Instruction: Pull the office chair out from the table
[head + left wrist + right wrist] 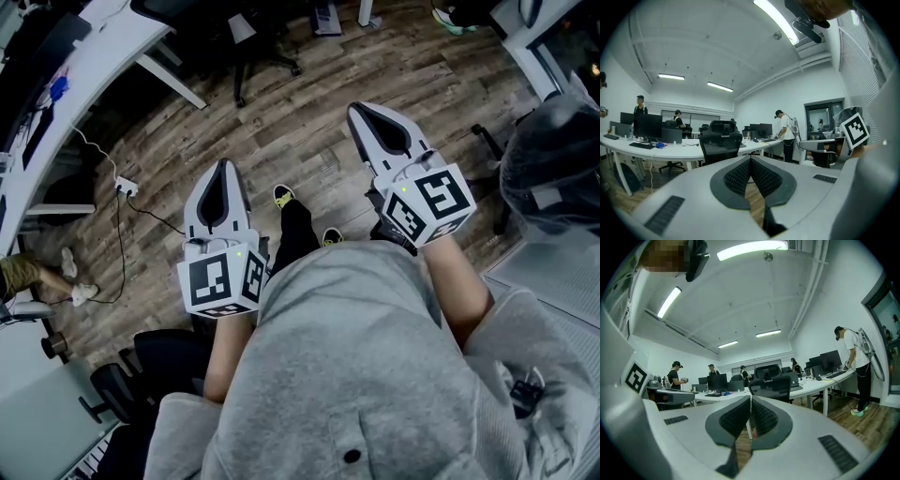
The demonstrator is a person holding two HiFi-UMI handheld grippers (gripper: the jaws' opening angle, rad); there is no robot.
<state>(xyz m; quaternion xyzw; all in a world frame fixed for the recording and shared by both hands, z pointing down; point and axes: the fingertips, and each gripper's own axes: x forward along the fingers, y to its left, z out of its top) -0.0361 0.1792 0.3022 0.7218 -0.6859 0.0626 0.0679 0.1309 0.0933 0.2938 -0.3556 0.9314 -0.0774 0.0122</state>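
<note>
A person stands on a wooden floor in an open office, holding a gripper in each hand out in front of a grey top.

In the head view the left gripper and the right gripper point away from the body, side by side and apart from each other. Yellow-toed shoes show between them.

In the left gripper view, the left gripper has its jaws pressed together with nothing between them. In the right gripper view, the right gripper also has its jaws together and holds nothing.

The office chair is black with a mesh back and headrest. It stands pushed in against a long white table, straight ahead of the left gripper and well apart from it. In the right gripper view the office chair sits just right of the jaw tips, tucked at the same table. In the head view its wheeled base shows near the top edge, beside the table.

Dark monitors stand on the table. A person in a white shirt leans over its far end, and others stand further back. A power strip with a cable lies on the floor near the table.
</note>
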